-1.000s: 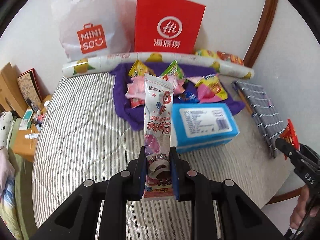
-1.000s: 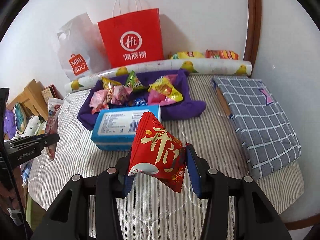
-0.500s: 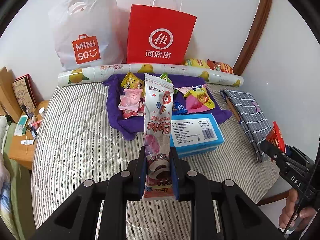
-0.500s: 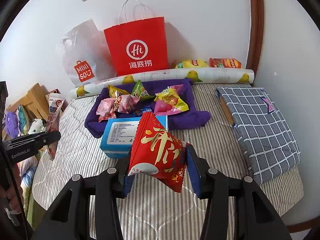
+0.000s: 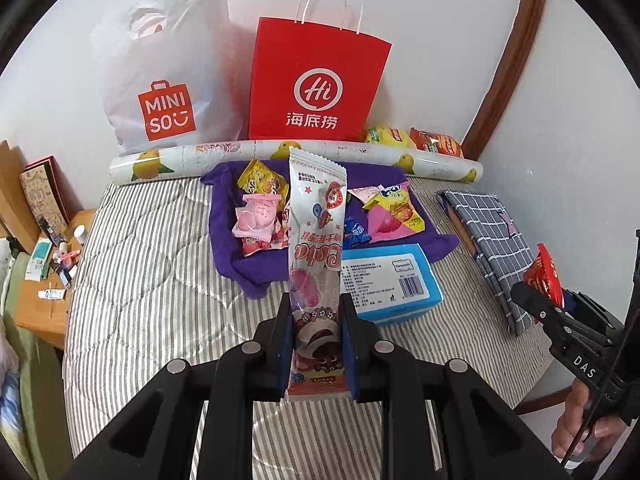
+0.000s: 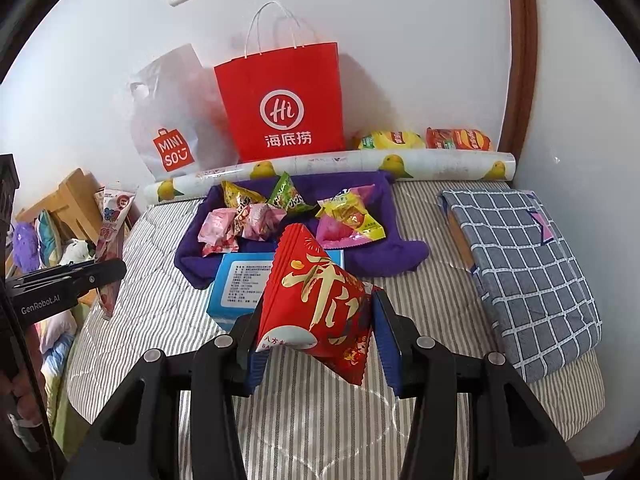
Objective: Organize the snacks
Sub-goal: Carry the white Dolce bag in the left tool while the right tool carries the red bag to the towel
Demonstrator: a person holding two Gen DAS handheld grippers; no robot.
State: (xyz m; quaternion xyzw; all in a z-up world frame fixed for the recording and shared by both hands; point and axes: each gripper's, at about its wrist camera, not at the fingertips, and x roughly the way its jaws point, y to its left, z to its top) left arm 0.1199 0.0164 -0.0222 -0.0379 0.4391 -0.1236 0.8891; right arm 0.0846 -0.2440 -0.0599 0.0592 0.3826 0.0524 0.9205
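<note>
Two held snacks, two bags point(image 5: 316, 84).

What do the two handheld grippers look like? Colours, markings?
Left gripper and right gripper: matte black angular plastic bodies, silver round pivot pins, blue pads lining the jaws. White lettering on their sides: "GenRobot.AI" on the left, "DAS" on the right. No sleeve visible.

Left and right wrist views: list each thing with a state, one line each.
left gripper: shut on the long pink wrapper, held upright.
right gripper: shut on the red packet, tilted.
red paper bag: upright against the wall.
white plastic bag: upright.
blue box: lying flat.
</note>
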